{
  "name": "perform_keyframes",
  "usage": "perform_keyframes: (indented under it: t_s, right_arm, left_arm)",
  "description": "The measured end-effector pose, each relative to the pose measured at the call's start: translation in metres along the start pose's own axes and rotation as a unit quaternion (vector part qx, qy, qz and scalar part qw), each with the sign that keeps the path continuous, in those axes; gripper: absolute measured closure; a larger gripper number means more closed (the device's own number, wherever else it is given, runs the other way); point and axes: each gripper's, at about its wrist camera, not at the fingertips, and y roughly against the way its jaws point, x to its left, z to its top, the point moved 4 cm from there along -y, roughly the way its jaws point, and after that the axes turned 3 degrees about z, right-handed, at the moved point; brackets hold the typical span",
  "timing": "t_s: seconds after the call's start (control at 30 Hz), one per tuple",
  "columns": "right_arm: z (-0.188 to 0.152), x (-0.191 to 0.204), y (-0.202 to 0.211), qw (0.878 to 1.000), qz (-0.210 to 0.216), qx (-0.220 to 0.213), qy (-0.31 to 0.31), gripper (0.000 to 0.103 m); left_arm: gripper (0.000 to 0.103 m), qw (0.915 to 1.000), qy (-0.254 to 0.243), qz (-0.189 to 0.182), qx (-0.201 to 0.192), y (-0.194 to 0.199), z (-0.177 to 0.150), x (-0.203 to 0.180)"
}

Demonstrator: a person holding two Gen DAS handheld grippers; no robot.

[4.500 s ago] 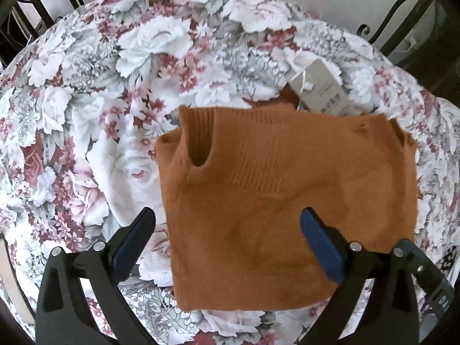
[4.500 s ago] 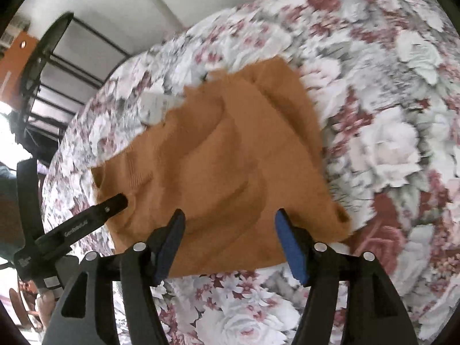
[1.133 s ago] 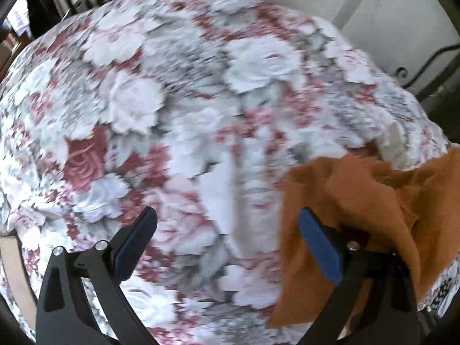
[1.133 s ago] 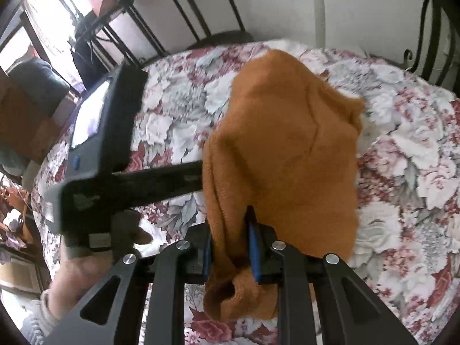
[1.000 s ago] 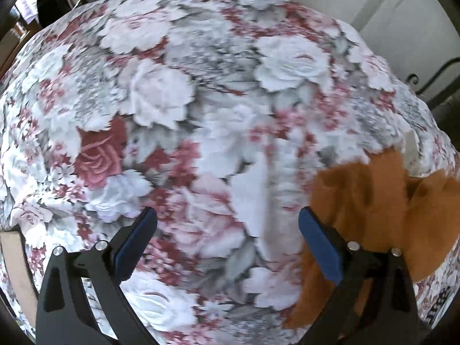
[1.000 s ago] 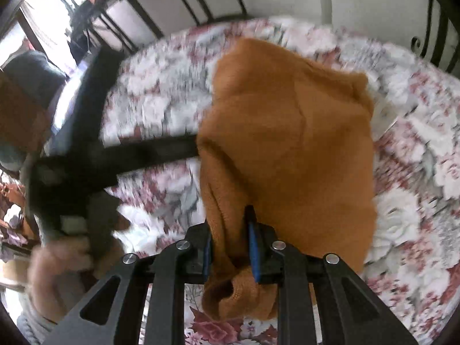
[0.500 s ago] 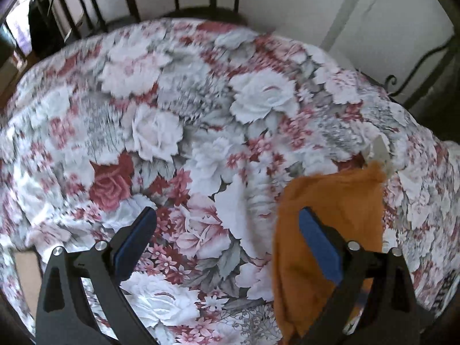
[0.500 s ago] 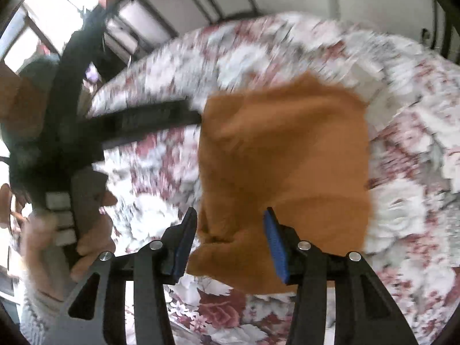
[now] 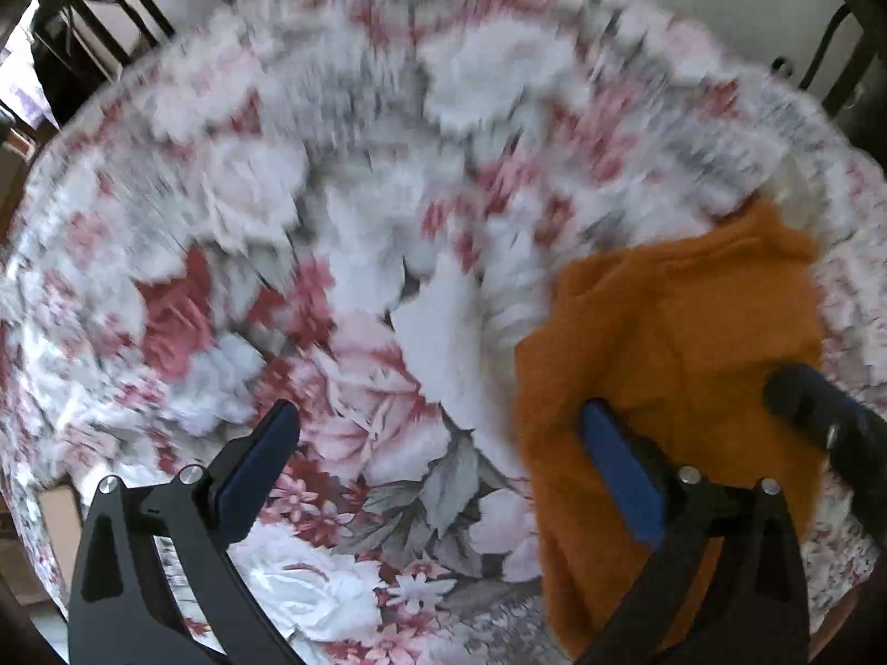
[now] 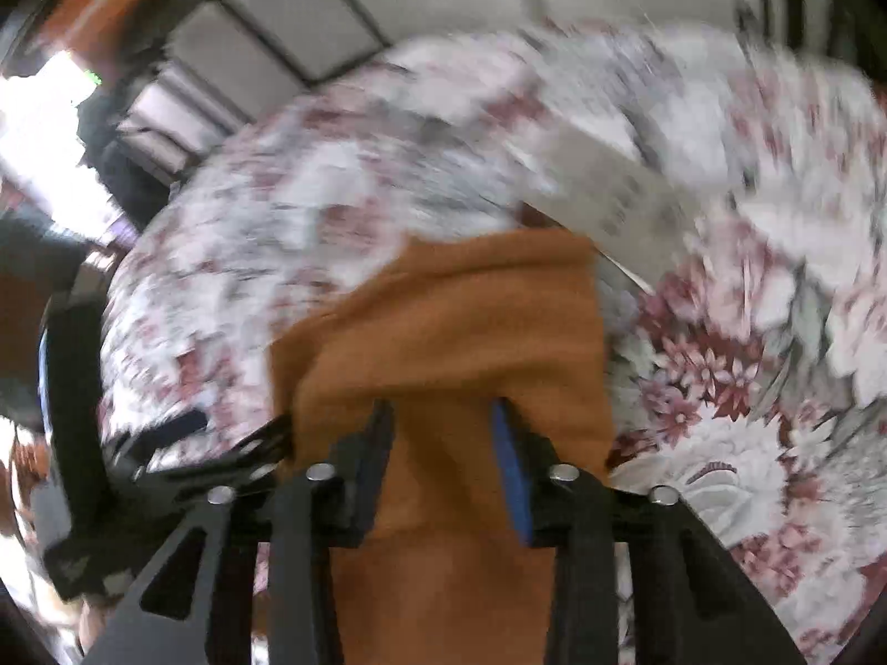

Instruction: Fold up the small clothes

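Sweater [image 10: 443,332] between closing right hand-held gripper [image 10: 443,443] (folded)

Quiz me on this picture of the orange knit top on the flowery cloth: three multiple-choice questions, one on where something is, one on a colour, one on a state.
1. In the left wrist view, where does the orange top lie?
A. right side
B. far left
C. top centre

2. What colour are the pads on the left tool?
A. red
B. blue
C. yellow

3. How does the left tool stand?
A. clamped on the top
B. clamped on the paper tag
C. open, gripping nothing

Answers: 1 A, the top fills the right of the flowered cloth. 2 B, both pads show blue. 3 C, a wide gap with only cloth between the pads.
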Motion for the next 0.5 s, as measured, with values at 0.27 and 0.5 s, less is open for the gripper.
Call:
perform_keyframes:
  t_s: [0.27, 0.5]
  right_arm:
    - [0.003, -0.011, 0.008, 1.000, 0.014, 0.000, -0.015, 0.096]
    - [-0.020, 0.017, 0.055, 0.998, 0.001, -0.005, 0.057, 0.057]
  left_arm:
    - [0.005, 0.9997, -0.016, 0.019, -0.002, 0.015, 0.003, -0.003]
    - [0.005, 0.9967, -0.062, -0.036, -0.039, 0.075, -0.019, 0.000]
